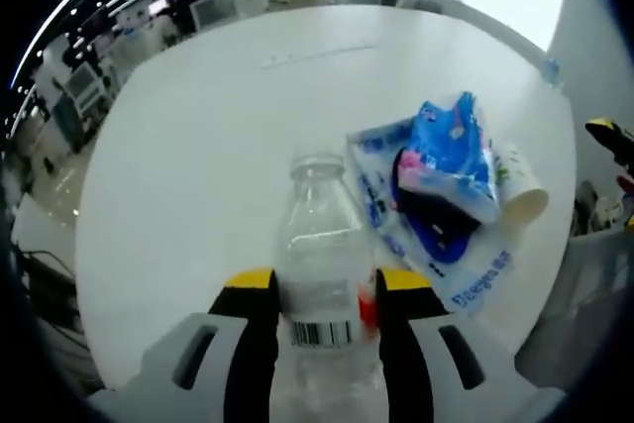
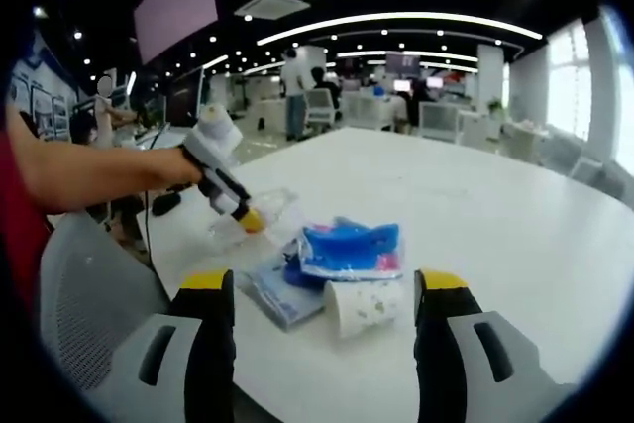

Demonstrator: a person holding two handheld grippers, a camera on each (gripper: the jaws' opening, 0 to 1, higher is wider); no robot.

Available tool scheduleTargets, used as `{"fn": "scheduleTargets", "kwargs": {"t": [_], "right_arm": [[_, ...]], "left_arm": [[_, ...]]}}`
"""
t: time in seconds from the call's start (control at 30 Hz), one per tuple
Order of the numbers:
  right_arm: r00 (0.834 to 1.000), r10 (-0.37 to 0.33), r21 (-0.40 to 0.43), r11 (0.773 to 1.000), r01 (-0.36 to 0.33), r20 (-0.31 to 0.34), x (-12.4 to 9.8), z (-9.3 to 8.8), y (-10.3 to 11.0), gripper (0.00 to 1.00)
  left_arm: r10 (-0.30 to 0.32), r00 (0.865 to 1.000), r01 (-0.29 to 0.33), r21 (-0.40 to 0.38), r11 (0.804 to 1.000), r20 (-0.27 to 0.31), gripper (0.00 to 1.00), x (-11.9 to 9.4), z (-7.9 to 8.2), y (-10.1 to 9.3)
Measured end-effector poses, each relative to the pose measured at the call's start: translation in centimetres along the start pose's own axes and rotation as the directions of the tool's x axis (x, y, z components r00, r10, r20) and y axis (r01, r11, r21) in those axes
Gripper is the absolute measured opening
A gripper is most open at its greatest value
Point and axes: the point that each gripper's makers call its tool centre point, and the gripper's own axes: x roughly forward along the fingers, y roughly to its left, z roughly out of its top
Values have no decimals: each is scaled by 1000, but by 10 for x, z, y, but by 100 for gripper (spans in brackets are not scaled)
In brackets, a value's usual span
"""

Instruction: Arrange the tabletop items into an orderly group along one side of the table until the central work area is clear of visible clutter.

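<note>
A clear plastic bottle (image 1: 319, 245) with a barcode label stands between the yellow-tipped fingers of my left gripper (image 1: 322, 289), which is shut on it. To its right lie blue tissue packs (image 1: 446, 156) on a blue-and-white plastic bag (image 1: 466, 269), with a paper cup (image 1: 522, 187) on its side beside them. In the right gripper view, my right gripper (image 2: 325, 281) is open just short of the paper cup (image 2: 362, 306) and tissue packs (image 2: 349, 248). Beyond them, the left gripper (image 2: 250, 217) holds the bottle (image 2: 279, 211) tilted over the table edge.
The round white table (image 1: 198, 146) stretches far and left of the items. A grey chair (image 2: 89, 294) stands at the table's near edge, below a person's arm (image 2: 89, 170). Desks, chairs and people fill the office behind.
</note>
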Motion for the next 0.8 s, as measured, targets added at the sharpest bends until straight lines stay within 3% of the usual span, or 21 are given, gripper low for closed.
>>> {"fn": "scheduleTargets", "kwargs": {"t": [0.8], "right_arm": [[1000, 16, -8, 1000, -16, -12, 2, -2, 4, 73]], "left_arm": [[-37, 992, 37, 5, 999, 124, 35, -23, 18, 2]]}}
